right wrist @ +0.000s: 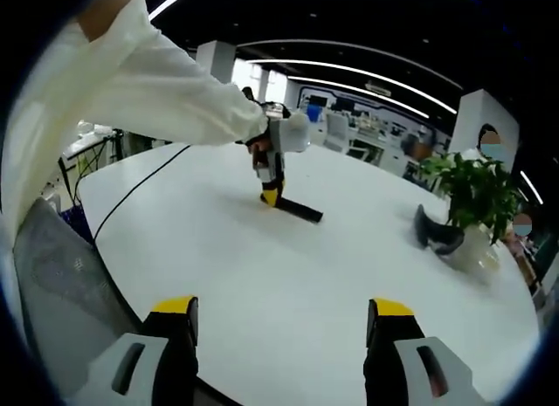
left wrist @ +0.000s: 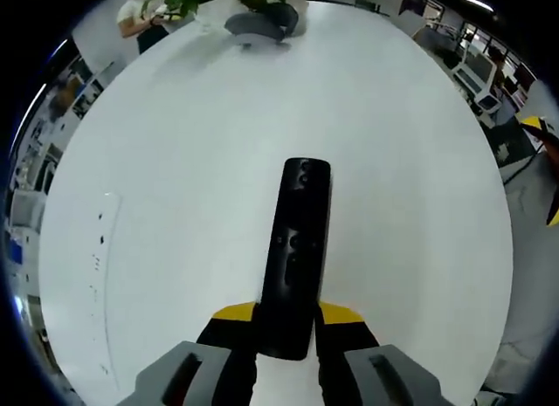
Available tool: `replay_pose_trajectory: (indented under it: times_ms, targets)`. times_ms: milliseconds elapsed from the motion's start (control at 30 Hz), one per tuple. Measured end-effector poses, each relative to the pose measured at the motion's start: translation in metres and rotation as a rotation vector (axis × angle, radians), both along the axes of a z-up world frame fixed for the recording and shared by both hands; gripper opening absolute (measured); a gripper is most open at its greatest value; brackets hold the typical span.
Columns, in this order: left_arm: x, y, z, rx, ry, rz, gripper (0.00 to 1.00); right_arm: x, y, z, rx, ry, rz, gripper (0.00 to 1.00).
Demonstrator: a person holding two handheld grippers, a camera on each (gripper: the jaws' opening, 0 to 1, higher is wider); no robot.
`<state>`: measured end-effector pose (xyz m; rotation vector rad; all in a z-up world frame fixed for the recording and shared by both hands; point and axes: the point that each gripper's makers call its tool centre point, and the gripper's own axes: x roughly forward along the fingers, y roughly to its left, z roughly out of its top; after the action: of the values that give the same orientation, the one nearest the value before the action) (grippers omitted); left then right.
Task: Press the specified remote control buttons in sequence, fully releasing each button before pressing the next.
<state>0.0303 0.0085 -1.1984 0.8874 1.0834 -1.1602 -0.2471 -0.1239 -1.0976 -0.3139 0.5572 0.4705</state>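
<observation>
- The remote control lies flat on the white bench, well in from every edge, lengthwise away from the left gripper.
- The left gripper is closed on the near end of the remote control, its yellow-tipped jaws against the two long sides.
- In the right gripper view, the left gripper stands steeply over the remote control at the bench's far side, held by a person's hand under a pale sleeve.
- The right gripper is wide open and holds nothing, hovering over the near bench edge.
- The remote control looks like a stiff, light, smooth plastic bar, so it could slide or pivot under a press.
- Pinning it by the long sides at the near end seems sound, leaving the buttons uncovered.
- A potted plant and a dark object sit toward a far bench edge.
</observation>
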Motion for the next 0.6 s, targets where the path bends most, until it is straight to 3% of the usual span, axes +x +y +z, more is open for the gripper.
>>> replay_pose_trajectory:
  times_ms: [600]
  targets:
    - [0.027,0.0,0.0,-0.004,0.004,0.022,0.24,-0.001,0.0,-0.002,-0.011,0.011,0.004,0.78]
